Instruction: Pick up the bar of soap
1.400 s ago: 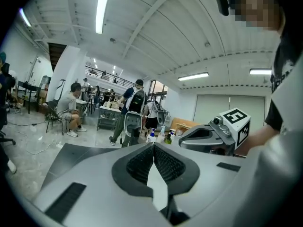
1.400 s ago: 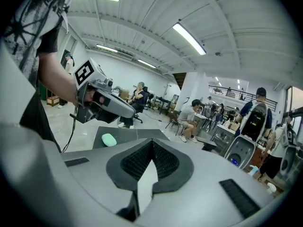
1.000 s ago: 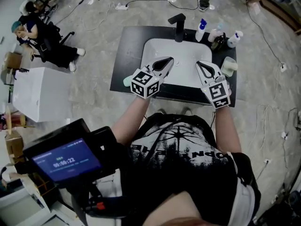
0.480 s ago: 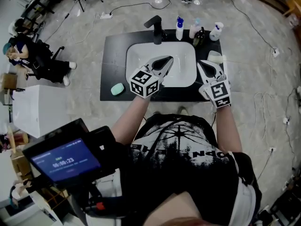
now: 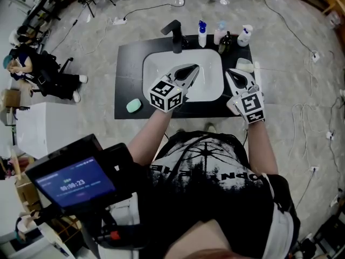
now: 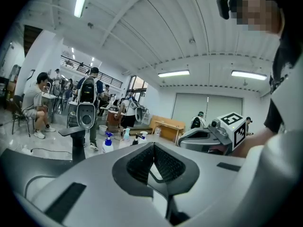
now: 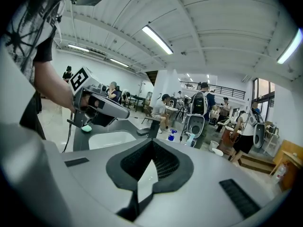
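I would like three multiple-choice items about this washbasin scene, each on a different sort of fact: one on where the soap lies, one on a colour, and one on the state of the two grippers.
1. Where does the bar of soap lie?
A. On the black counter, left of the white basin
B. Inside the basin
C. On the floor

2. What colour is the faucet?
A. White
B. Black
C. Green

3. In what state are the left gripper and the right gripper?
A. Both wide open
B. The left one shut on the soap
C. Both shut, with nothing between the jaws

Answers:
1. A, since the head view shows the green bar on bare counter, left of the basin.
2. B, since the faucet at the back edge is as dark as the counter.
3. C, since each gripper view shows its jaws together and empty.
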`<state>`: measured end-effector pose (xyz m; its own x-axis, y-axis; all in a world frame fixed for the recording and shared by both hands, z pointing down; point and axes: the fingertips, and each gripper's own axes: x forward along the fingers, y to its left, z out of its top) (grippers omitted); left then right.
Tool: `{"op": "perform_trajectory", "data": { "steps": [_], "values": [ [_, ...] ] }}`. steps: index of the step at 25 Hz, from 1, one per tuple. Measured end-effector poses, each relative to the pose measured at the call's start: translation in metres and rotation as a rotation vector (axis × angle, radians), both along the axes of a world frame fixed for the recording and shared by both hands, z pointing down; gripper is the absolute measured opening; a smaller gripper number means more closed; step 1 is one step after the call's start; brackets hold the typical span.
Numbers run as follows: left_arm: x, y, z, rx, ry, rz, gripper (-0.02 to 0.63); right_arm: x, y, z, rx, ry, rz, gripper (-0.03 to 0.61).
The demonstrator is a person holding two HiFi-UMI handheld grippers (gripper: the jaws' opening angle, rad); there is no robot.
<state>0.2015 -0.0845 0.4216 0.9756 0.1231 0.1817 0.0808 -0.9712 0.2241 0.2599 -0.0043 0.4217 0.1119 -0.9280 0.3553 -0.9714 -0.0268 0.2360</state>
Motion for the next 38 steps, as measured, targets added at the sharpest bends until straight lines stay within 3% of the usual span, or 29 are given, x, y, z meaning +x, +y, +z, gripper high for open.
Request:
{"op": "perform_trajectory", "data": {
  "steps": [19, 38],
  "values": [
    [-0.005, 0.003, 0.008, -0.005, -0.006, 0.023, 0.011, -0.015, 0.005, 0.011, -0.030, 0.047, 0.005, 0.015],
    [-0.022, 0.047, 0.018, -0.024, -0.019, 0.248, 0.011, -0.050, 0.035, 0.010, -0.053, 0.058, 0.131, 0.015]
  ]
}}
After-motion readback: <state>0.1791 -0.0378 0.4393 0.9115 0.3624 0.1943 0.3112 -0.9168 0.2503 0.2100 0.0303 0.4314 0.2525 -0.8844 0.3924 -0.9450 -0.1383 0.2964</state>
